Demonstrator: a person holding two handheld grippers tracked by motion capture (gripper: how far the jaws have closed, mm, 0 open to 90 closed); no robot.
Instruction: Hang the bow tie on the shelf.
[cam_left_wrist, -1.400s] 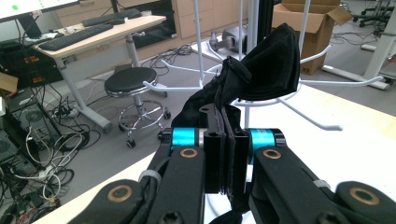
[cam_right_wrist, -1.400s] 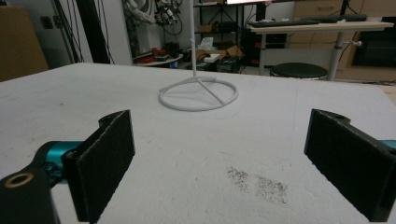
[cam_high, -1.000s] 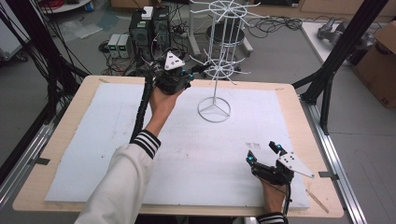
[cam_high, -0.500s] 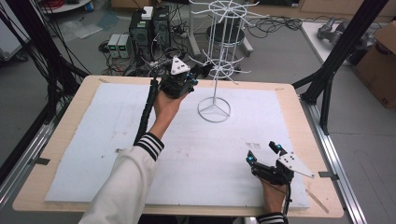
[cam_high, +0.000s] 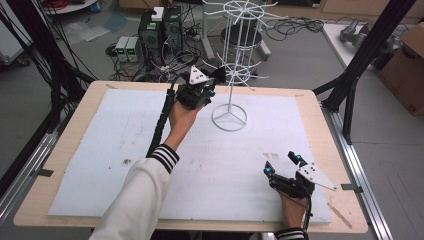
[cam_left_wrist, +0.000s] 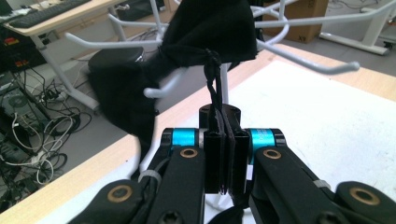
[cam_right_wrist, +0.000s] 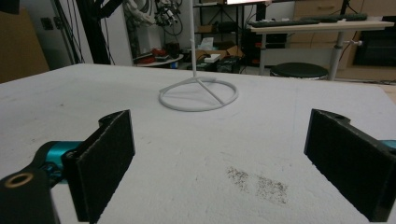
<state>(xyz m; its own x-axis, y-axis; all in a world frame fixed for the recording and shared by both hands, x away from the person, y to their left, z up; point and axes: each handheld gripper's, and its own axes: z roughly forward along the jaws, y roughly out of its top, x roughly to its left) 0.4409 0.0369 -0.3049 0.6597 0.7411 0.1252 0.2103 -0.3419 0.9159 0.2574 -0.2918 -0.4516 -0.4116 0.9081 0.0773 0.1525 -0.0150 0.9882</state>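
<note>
1. A light wooden table (cam_high: 60, 165) carries everything; its bare edges show around a white sheet.
2. A white foam sheet (cam_high: 110, 150) lies flat on the table and covers most of its top.
3. A white wire rack (cam_high: 235, 70) stands on the sheet at the far middle, its ring base (cam_high: 229, 120) resting flat on the foam.
4. Dark specks (cam_right_wrist: 257, 179) mark the sheet at the near right, and a smaller patch (cam_high: 125, 161) at the near left.
</note>
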